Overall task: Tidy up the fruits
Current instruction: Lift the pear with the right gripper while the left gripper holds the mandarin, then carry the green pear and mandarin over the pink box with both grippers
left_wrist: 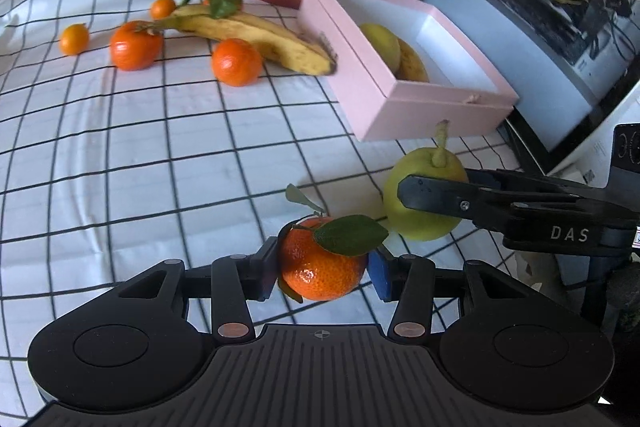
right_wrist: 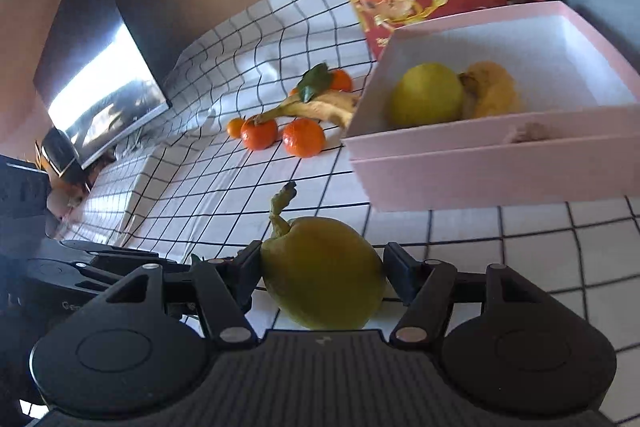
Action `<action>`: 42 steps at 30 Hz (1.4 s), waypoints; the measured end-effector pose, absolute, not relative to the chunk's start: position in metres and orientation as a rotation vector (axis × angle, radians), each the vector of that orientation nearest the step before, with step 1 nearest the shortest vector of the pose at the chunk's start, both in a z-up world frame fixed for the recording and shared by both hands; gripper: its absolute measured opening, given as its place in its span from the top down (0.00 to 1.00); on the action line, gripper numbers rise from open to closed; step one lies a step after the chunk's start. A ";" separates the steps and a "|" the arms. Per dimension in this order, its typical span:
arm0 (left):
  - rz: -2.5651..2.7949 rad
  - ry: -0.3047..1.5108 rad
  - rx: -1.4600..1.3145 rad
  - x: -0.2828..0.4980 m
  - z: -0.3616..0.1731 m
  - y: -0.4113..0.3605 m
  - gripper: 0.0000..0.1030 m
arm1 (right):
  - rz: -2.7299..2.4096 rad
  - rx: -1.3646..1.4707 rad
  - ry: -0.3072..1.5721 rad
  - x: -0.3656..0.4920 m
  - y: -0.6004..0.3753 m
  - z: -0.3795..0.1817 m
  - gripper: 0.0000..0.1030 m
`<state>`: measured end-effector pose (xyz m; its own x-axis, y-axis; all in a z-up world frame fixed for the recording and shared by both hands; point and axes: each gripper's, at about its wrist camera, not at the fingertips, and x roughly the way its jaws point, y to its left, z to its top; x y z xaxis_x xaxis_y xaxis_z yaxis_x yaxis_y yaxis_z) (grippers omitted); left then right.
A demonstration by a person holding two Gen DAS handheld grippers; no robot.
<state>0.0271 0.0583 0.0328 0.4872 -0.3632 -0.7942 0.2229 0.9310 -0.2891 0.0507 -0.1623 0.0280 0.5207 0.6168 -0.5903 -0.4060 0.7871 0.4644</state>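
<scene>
Two fruits gripped: your left hand-held gripper (left_wrist: 323, 271) pinches the tangerine (left_wrist: 322, 263), right hand-held gripper (right_wrist: 320, 277) clamps the pear (right_wrist: 322, 273), both near the pink box (right_wrist: 496, 163).

Bright daylight, perhaps side-lit; fisheye-bent edges (right view's pink box (right_wrist: 496, 163) blurred).

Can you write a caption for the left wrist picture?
Left gripper squeezes a leafy tangerine beside a green pear near the pink box.
</scene>
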 end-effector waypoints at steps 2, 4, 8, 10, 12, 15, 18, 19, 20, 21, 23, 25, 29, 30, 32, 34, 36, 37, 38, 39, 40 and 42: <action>-0.367 1.004 -0.145 0.029 0.034 0.051 0.50 | 0.623 0.291 0.811 0.047 -0.169 0.027 0.37; -0.376 1.004 -0.136 0.030 0.034 0.045 0.50 | 0.626 0.297 0.811 0.044 -0.175 0.028 0.37; -0.390 1.003 -0.123 0.030 0.035 0.038 0.50 | 0.605 0.256 0.770 0.035 -0.180 0.036 0.37; -0.392 1.001 -0.122 0.028 0.035 0.036 0.50 | 0.592 0.232 0.751 0.032 -0.182 0.041 0.37; -0.389 0.999 -0.125 0.027 0.036 0.035 0.50 | 0.578 0.209 0.739 0.030 -0.183 0.044 0.37; -0.380 0.996 -0.127 0.024 0.036 0.037 0.50 | 0.575 0.179 0.740 0.025 -0.182 0.045 0.37; -0.364 0.997 -0.140 0.021 0.036 0.041 0.50 | 0.575 0.115 0.729 0.014 -0.178 0.047 0.37; -0.358 0.998 -0.143 0.020 0.035 0.042 0.50 | 0.574 0.083 0.721 0.010 -0.175 0.047 0.35; -0.353 0.999 -0.145 0.019 0.035 0.042 0.50 | 0.571 0.040 0.712 0.005 -0.171 0.046 0.35; -0.349 0.999 -0.147 0.018 0.035 0.043 0.50 | 0.569 0.003 0.704 0.002 -0.167 0.045 0.34; -0.346 0.998 -0.149 0.016 0.035 0.044 0.50 | 0.564 -0.052 0.699 0.000 -0.160 0.043 0.33; -0.344 0.997 -0.150 0.013 0.036 0.045 0.50 | 0.563 -0.068 0.699 0.000 -0.155 0.041 0.33; -0.340 0.999 -0.150 0.010 0.036 0.046 0.50 | 0.547 -0.084 0.700 0.006 -0.149 0.039 0.33; -0.338 0.999 -0.151 0.009 0.036 0.046 0.50 | 0.550 -0.087 0.703 0.007 -0.148 0.038 0.33; -0.337 0.998 -0.152 0.006 0.037 0.047 0.50 | 0.548 -0.118 0.702 0.008 -0.144 0.038 0.33; -0.342 0.998 -0.147 0.003 0.038 0.046 0.50 | 0.546 -0.154 0.693 0.006 -0.140 0.038 0.33; -0.347 0.998 -0.141 0.002 0.038 0.044 0.50 | 0.545 -0.181 0.686 0.006 -0.137 0.038 0.33; -0.348 0.996 -0.141 0.002 0.039 0.043 0.50 | 0.544 -0.199 0.687 0.005 -0.135 0.038 0.34; -0.350 0.993 -0.142 0.002 0.040 0.043 0.50 | 0.548 -0.213 0.687 0.006 -0.134 0.038 0.39; -0.352 0.988 -0.143 0.004 0.041 0.043 0.50 | 0.558 -0.219 0.687 0.005 -0.133 0.039 0.42; -0.351 0.977 -0.149 0.005 0.044 0.043 0.50 | 0.563 -0.227 0.691 0.004 -0.131 0.040 0.42; -0.354 0.944 -0.167 0.010 0.054 0.045 0.50 | 0.559 -0.233 0.705 0.005 -0.130 0.042 0.43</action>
<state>0.0098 0.0452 0.0537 0.5348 -0.3675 -0.7609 0.2232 0.9299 -0.2922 0.0053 -0.1299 0.0421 0.6235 0.4053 -0.6685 -0.5582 0.8295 -0.0177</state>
